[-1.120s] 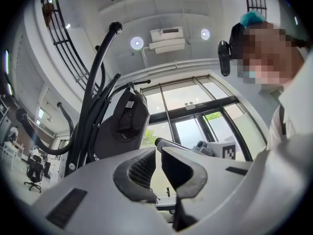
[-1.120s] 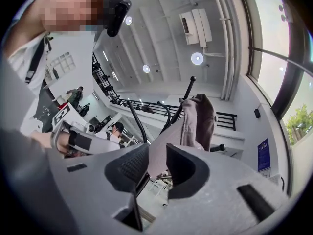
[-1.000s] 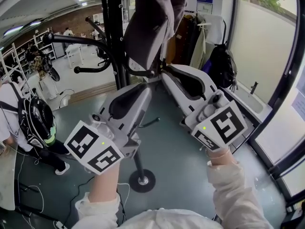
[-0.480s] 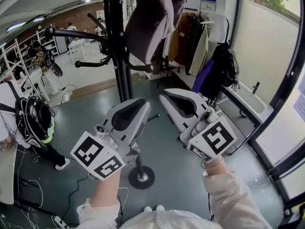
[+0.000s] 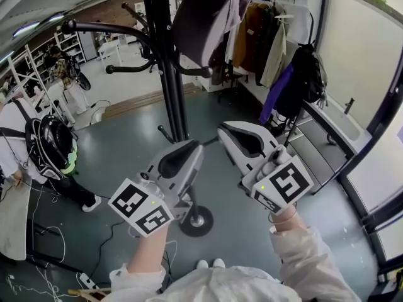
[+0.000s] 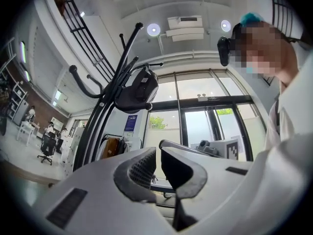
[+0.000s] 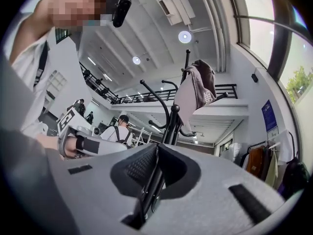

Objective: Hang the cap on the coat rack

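A grey cap (image 5: pixel 204 17) hangs on an upper hook of the black coat rack (image 5: pixel 170 61); neither gripper touches it. Both grippers are held below it, in front of the pole. My left gripper (image 5: pixel 195 145) is shut with nothing in it. My right gripper (image 5: pixel 221 129) is also shut and empty. The left gripper view looks up at the cap (image 6: pixel 138 88) on the rack (image 6: pixel 105 111) past its joined tips (image 6: pixel 158 151). In the right gripper view the cap (image 7: pixel 195 89) hangs above the rack's pole (image 7: pixel 168 126), beyond that gripper's closed tips (image 7: pixel 157 148).
The rack's round base (image 5: pixel 196 220) stands on the grey floor by my feet. Coats (image 5: pixel 264 36) and a black backpack (image 5: pixel 308 74) hang at the back right beside a glass wall. A person with a backpack (image 5: pixel 50 150) stands at the left.
Both grippers have dropped down and back from the cap, which stays on the rack. The right gripper's jaws have closed on nothing.
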Motion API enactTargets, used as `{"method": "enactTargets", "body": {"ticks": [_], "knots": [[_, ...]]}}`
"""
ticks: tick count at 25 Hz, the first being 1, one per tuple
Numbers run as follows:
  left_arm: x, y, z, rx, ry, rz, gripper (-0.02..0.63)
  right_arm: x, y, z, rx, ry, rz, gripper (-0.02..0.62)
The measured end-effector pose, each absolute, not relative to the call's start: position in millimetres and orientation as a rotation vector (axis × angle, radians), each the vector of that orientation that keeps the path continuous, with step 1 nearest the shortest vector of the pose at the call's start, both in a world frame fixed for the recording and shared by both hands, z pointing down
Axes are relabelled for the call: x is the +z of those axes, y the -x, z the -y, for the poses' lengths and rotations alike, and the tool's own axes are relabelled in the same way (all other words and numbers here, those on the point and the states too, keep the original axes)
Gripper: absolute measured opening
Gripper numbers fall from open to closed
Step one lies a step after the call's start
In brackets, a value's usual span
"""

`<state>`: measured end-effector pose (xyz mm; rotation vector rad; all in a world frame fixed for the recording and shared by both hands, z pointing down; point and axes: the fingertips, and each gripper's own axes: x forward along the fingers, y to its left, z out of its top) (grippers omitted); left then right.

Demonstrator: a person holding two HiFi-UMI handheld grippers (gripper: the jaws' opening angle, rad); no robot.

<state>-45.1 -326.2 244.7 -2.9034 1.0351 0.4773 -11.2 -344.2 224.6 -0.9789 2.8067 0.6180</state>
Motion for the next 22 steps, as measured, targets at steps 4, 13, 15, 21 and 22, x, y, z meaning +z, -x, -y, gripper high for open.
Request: {"method": "enactTargets", "body": {"ticks": [4, 13, 15, 21, 22], "knots": [[263.0, 54.5, 328.5, 0.459, 2.915, -1.110, 0.038, 243.0, 9.6, 339.7, 0.545, 0.983, -2.804, 0.012], [297.1, 57.9, 332.0, 0.311, 2.882, -1.220, 0.038, 277.6, 13.1, 343.0, 0.371, 0.988, -2.813, 0.011], [304.8, 56.5, 333.5, 0.275, 2.887, -1.232, 0.038, 283.8, 12.7, 345.4, 0.340, 0.992, -2.815, 0.012], [313.0, 57.0, 331.4, 0.317, 2.910, -1.192, 0.038, 309.6, 17.3, 349.7, 0.216, 0.993, -2.833, 0.011], [312.3, 56.9, 330.7, 0.311, 2.906, -1.197, 0.038, 315.2, 18.4, 349.5, 0.200, 0.992, -2.840, 0.011]]}}
